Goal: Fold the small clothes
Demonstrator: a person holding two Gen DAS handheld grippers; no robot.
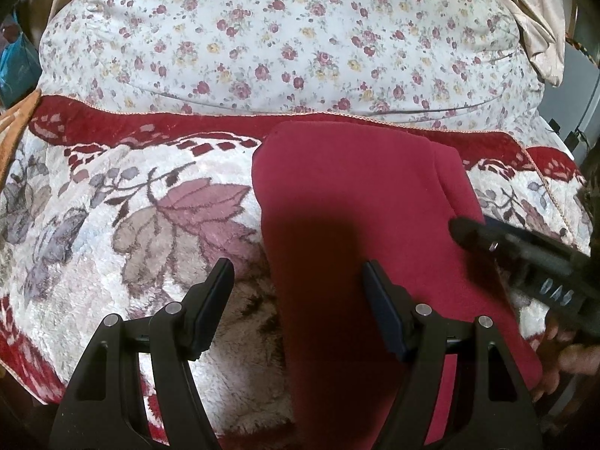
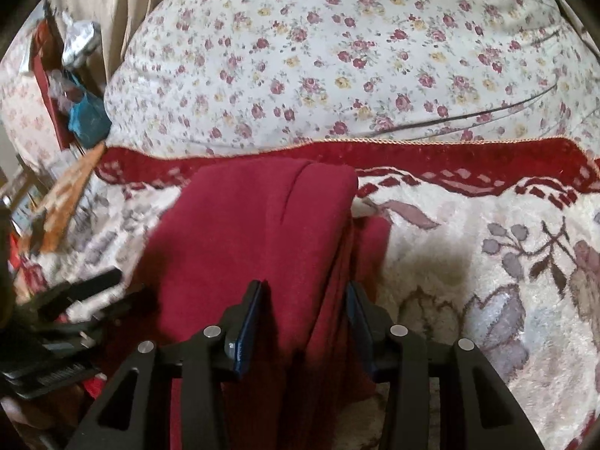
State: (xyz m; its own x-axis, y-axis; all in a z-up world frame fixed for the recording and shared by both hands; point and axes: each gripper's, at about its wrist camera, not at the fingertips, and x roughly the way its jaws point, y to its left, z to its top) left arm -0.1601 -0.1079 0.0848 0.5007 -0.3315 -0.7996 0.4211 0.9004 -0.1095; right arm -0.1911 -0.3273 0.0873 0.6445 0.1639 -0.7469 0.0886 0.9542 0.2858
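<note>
**Red cloth folded on the blanket, both tongs spread**

My left gripper (image 1: 298, 292) hangs over the near left edge of the red cloth (image 1: 360, 202); its jaws are spread wide, one finger (image 1: 215, 292) above the blanket (image 1: 123, 225), the other above the cloth; neither pinches anything that I can see.

My right gripper (image 2: 303, 315) is also spread; its fingers (image 2: 249, 322) stand either side of a ridge of the cloth (image 2: 255, 221), with fabric between them; whether the pads touch it I cannot tell.

The cloth lies folded in a long strip on the blanket (image 2: 468, 281), running away from me; its far end reaches the blanket's dark red border, just short of the quilt (image 1: 281, 37); in the right view a lower layer peeks out along the right side.

In the left view the right gripper (image 1: 487, 236) shows at the cloth's right edge, with my hand (image 1: 570, 356) behind it; in the right view the left gripper (image 2: 93, 285) is blurred at the cloth's left side.

The flowered quilt (image 2: 337, 56) lies beyond the blanket.
</note>
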